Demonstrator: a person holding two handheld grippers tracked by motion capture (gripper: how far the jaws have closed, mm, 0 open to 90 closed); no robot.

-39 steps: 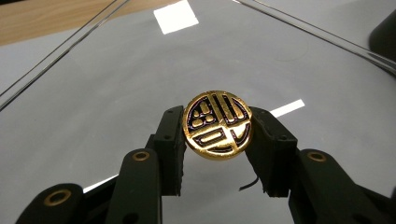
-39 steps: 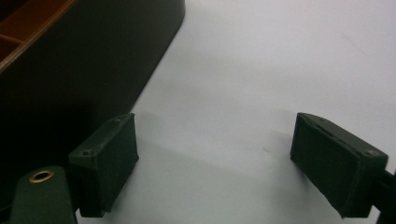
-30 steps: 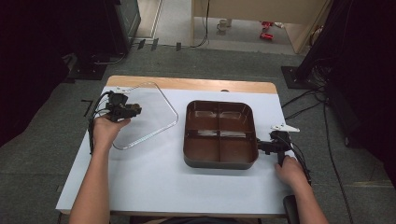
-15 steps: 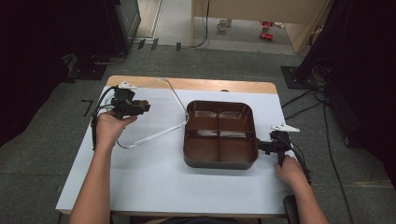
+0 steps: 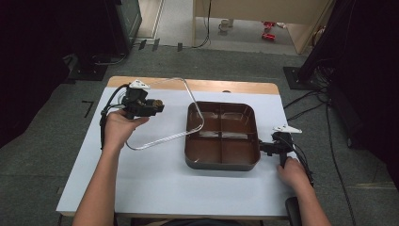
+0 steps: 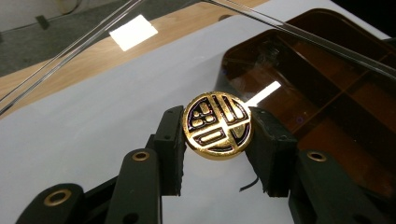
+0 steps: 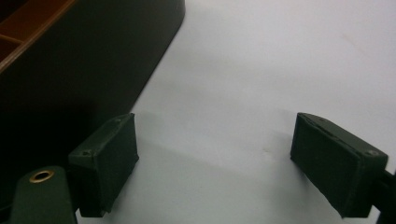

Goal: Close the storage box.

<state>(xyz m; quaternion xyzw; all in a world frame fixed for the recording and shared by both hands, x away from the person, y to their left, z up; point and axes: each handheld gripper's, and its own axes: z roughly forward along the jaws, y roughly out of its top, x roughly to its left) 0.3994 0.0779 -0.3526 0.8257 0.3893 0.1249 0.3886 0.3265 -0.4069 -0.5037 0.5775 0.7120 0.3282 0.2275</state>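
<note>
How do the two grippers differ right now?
The left gripper is shut on the lid's gold knob, holding the clear lid tilted beside the brown tray; the right gripper is open and empty. The left is raised; the right sits low by the tray. Both have black jaws.

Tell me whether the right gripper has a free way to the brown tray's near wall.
Probably yes. The right gripper rests open on the table just beside the brown tray, with bare tabletop between its fingers and the tray's wall.
</note>
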